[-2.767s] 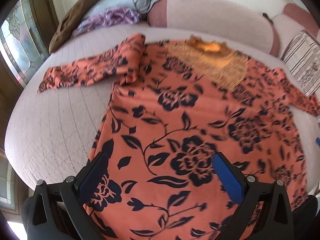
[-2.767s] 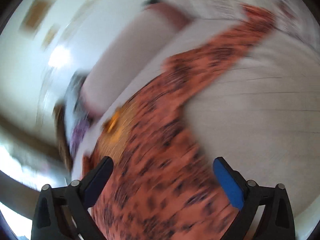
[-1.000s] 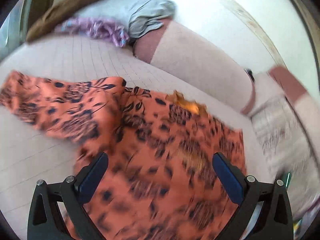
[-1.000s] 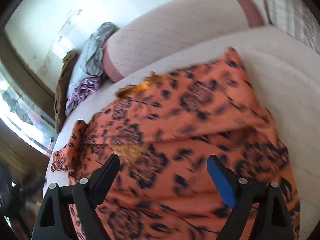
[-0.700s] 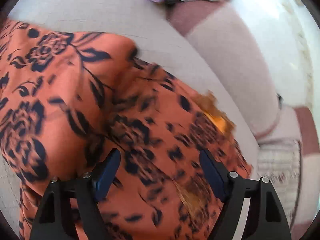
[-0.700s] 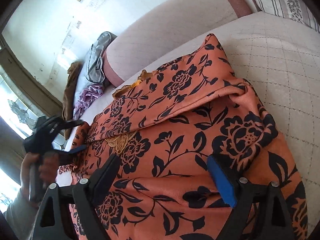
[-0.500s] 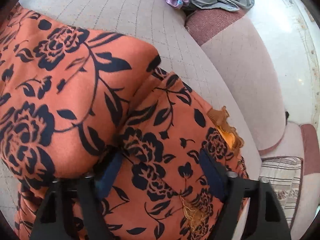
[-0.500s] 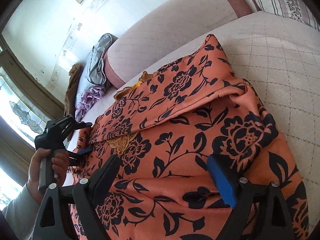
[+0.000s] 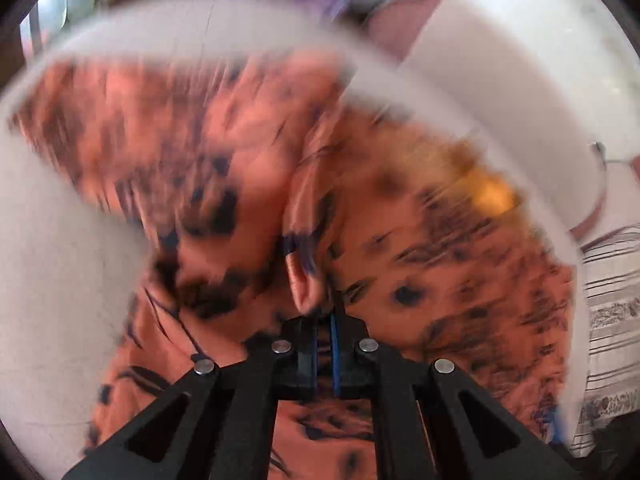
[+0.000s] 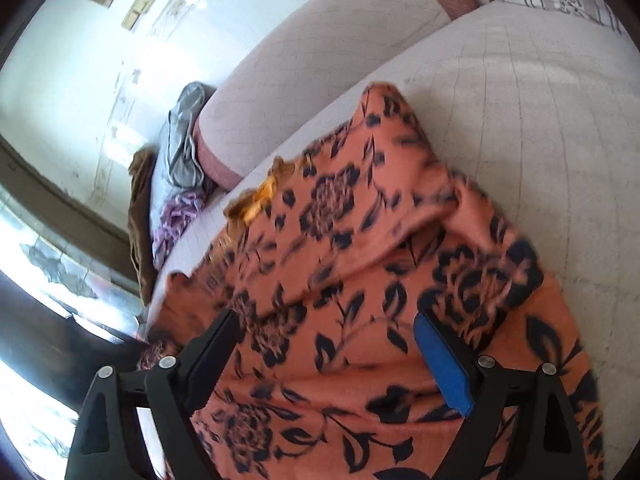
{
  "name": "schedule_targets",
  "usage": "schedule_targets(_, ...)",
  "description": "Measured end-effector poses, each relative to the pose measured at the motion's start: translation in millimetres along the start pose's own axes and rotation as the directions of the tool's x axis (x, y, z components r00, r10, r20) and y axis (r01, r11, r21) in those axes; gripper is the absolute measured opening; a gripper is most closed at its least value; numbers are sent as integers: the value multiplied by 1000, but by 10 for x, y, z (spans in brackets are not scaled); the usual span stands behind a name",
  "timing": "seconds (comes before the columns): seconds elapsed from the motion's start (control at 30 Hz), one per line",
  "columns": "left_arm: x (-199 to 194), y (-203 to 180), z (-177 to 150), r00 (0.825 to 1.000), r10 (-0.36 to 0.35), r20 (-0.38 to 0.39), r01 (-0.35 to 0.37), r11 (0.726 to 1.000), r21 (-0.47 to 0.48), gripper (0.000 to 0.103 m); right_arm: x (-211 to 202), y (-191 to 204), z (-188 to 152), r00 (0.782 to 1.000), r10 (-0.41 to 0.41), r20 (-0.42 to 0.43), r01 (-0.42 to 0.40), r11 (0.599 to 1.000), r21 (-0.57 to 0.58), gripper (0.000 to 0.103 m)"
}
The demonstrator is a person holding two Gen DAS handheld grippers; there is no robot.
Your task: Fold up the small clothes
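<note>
The left gripper [image 9: 324, 332] was clamped nearly shut, with a pinch of orange fabric caught between the blue pads, so the left sleeve side of the floral tunic [image 9: 248, 184] had clearly been grabbed. Half a second earlier those fingers were spread wide over the cloth, so the grab was fresh. The left wrist view was smeared with motion blur too, which was taken to mean the pinched fabric was already being swung, probably inward across the body of the garment. If that guess was right, the second sleeve fold was underway, the right side having already been laid over.

The right gripper [image 10: 332, 364] was spread wide with nothing held, hovering just above the lower part of the tunic, the cloth seen between its fingers. Whether the pads were touching it couldn't be told.

Further out, the tunic was spread on the quilted sofa seat [image 10: 540, 92], the yellow neckline [image 10: 260, 196] pointed toward the backrest [image 10: 320, 68] and the folded-over right edge lying well in from the seat's right side. A pile of other clothes [image 10: 180, 168] was left at the far left end of the seat, and a striped cushion [image 9: 612, 304] sat at the right edge.
</note>
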State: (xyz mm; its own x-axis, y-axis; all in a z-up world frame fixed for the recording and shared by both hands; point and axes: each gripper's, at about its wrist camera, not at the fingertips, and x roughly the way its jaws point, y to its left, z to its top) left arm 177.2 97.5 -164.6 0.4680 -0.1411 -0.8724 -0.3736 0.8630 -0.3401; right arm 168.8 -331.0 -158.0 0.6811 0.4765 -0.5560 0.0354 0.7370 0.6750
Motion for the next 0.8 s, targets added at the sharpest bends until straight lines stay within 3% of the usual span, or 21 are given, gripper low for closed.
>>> schedule_targets(0.03,-6,23,-6,999,-22,34,22,1000,14,7,-68,31,75,1000,14,13,-14,1000,-4,91)
schedule_targets(0.17,20,4,7,999,-23,24,22,999,37,7,-245,15,507,998,44,48,-43,999,-24,91)
schedule_targets(0.23,20,-11,22,999,-27,26,26,999,45,7,-33,-180,725,997,81,-11,-81,996,49,91)
schedule_targets(0.3,-44,76,38,999,-26,29,24,998,59,7,300,-524,794,990,-37,-138,59,985,160,87)
schedule_targets(0.33,-20,85,41,999,-30,31,28,998,64,7,383,-642,817,982,-27,-187,70,972,224,85)
schedule_targets(0.5,-92,47,33,999,-25,42,21,996,85,7,112,-295,1290,993,108,-42,-101,984,146,87)
schedule_targets(0.57,-78,52,30,999,-31,40,28,997,73,7,337,-351,1580,986,156,-60,-145,977,155,91)
schedule_targets(0.6,-75,62,31,999,-36,37,33,997,69,7,475,-425,1685,987,138,-86,-124,981,152,91)
schedule_targets(0.63,-71,71,38,999,-43,32,41,997,64,7,675,-591,1766,989,61,-133,-37,985,169,91)
schedule_targets(0.67,-73,89,40,998,-51,28,49,997,61,7,830,-811,1806,985,30,-169,14,966,257,90)
schedule_targets(0.7,-72,105,41,998,-58,26,56,997,60,7,828,-923,1863,987,94,-129,-45,940,338,90)
schedule_targets(0.8,-55,106,27,998,-60,33,57,995,81,7,651,-828,2015,978,208,-14,-191,922,336,90)
